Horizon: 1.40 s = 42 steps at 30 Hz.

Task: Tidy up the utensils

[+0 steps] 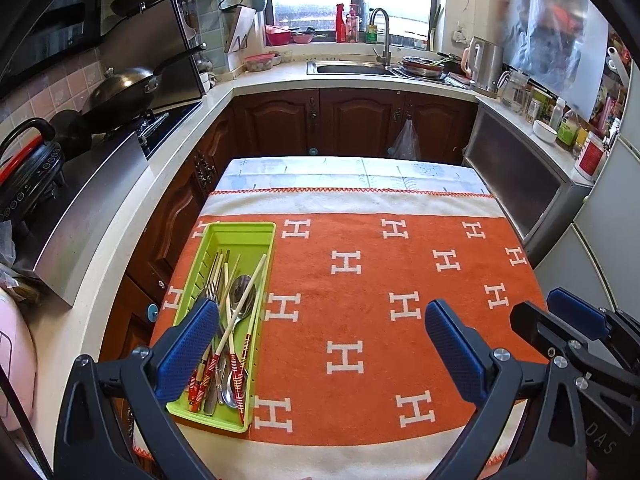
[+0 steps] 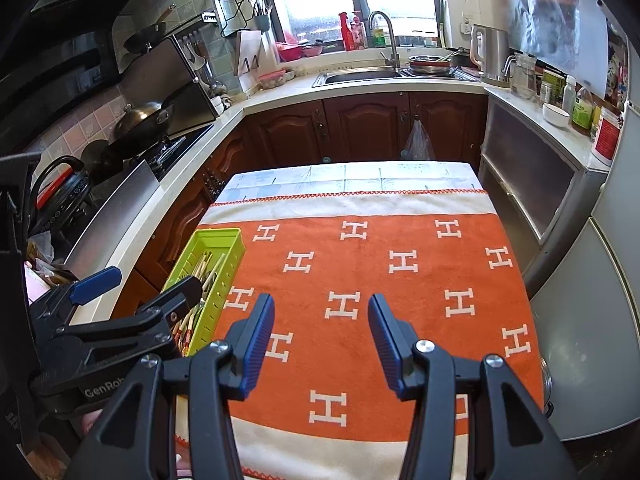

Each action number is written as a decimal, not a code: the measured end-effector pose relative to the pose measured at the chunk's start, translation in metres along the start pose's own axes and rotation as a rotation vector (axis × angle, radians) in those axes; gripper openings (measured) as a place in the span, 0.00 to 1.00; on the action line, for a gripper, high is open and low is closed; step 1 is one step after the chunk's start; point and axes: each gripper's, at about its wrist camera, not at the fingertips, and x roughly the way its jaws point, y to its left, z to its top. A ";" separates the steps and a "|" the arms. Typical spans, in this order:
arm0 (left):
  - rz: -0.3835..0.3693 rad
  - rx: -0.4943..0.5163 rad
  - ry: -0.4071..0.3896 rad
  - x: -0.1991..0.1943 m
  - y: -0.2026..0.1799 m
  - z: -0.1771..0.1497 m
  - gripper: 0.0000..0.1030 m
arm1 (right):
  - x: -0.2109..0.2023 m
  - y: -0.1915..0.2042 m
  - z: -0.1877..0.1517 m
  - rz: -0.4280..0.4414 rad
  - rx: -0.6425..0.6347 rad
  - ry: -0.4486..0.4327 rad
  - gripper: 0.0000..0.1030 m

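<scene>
Many white "H" letters pattern the orange cloth spread over the table, and the left gripper's body, seen from the right wrist view, bears the partial wording "GenRob"; the right gripper's body in the left wrist view shows "DAS".

Spread wide, the left gripper grasps nothing; its left pad hangs over the near end of the green tray, at about eight o'clock in that view. Whether the pad touches the utensils cannot be told.

Released as well, the right gripper hovers above bare cloth with its jaws parted and nothing between them.

Chopsticks with red-banded ends, a fork and a spoon lie jumbled inside the tray, which sits at the cloth's left edge, at nine o'clock from the right gripper.
</scene>
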 end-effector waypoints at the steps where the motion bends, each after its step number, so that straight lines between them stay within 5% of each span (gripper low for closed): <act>1: 0.000 -0.002 0.001 0.000 0.001 0.000 0.99 | 0.001 0.000 0.000 0.001 -0.001 0.002 0.48; 42: 0.005 0.000 0.024 0.006 0.000 0.002 0.99 | 0.008 0.001 -0.001 0.013 0.013 0.013 0.48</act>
